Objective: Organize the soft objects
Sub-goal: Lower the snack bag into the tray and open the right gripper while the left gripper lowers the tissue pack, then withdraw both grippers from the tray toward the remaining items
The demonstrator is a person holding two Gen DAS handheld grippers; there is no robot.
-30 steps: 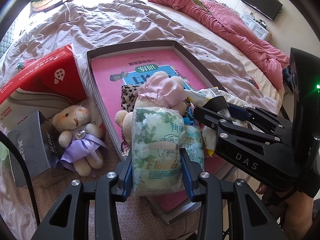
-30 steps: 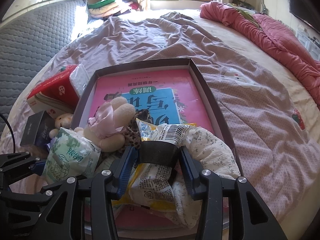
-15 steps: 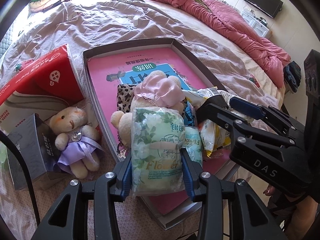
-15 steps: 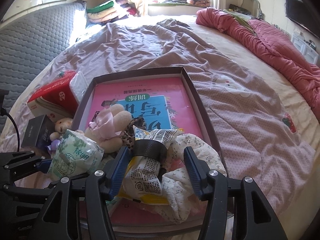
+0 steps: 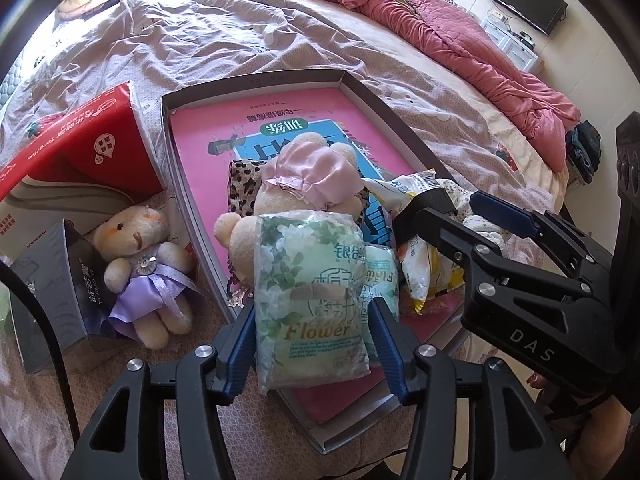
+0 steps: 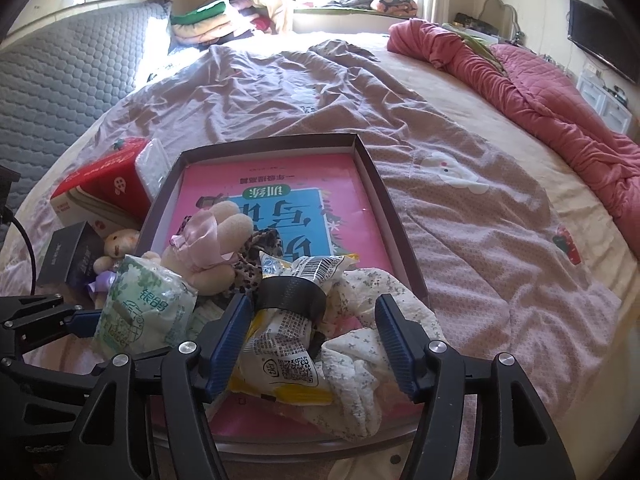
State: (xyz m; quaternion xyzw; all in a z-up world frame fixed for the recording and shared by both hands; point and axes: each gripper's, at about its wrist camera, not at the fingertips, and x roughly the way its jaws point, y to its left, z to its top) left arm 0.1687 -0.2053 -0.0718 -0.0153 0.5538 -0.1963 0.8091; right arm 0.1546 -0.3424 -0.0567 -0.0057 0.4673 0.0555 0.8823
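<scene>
A shallow grey box (image 5: 256, 80) (image 6: 376, 184) with a pink book inside lies on the bed. In it are a pink-dressed plush bear (image 5: 308, 188) (image 6: 208, 248), a leopard-print cloth (image 5: 240, 184), a yellow snack bag (image 6: 284, 364) (image 5: 420, 272) and a white floral cloth (image 6: 372, 356). My left gripper (image 5: 312, 340) is shut on a green floral tissue pack (image 5: 308, 300) (image 6: 140, 304) over the box's near edge. My right gripper (image 6: 312, 344) is open, its fingers on either side of the snack bag and floral cloth.
A purple-dressed bear (image 5: 144, 272) lies left of the box beside a dark box (image 5: 52, 292) and a red tissue carton (image 5: 76, 152). A pink quilt (image 6: 540, 92) lies along the bed's right side. Folded bedding (image 6: 216, 20) is stacked by the window.
My right gripper has opened, let go of the snack bag and drawn back a little. My left gripper still holds the tissue pack in about the same place.
</scene>
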